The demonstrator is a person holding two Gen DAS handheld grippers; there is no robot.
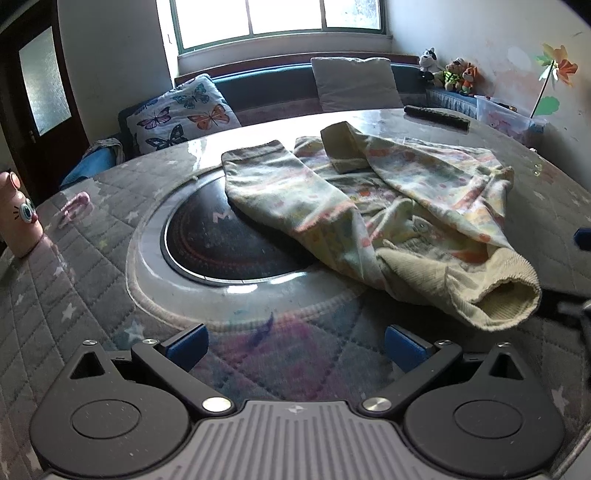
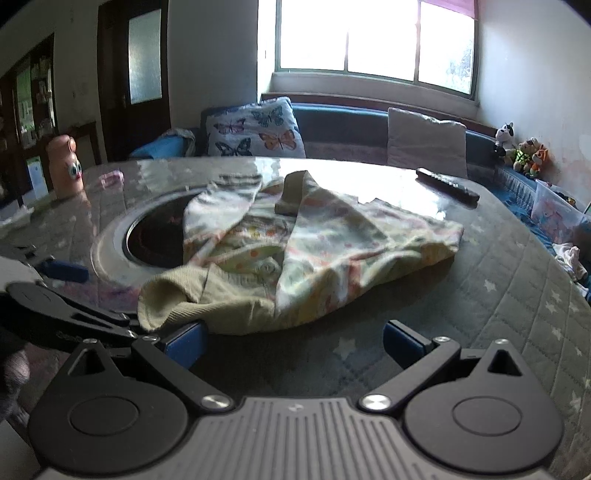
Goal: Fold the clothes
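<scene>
Crumpled pastel-print child's top [image 1: 373,206] lying mid-table, ribbed cuff [image 1: 491,295] nearest at 5 o'clock in the left view. Left gripper [image 1: 295,345] spread wide, empty; right gripper [image 2: 293,341] likewise wide, empty, just short of the hem. Best to pinch ribbed edges, spread flat first. Remote control [image 1: 436,116] at 1 o'clock, pink bottle [image 1: 18,214] at 9; inset hotplate [image 1: 221,243] partly under the sleeve, a likely snag.

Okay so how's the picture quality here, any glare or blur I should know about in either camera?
Left wrist view: the window is blown out, its glare whitening the glossy table behind the garment; edges bend with fisheye distortion. Right wrist view: strong backlight again, a white glare patch on the table beside the remote, the room's left side dark, and the garment slightly soft.
</scene>
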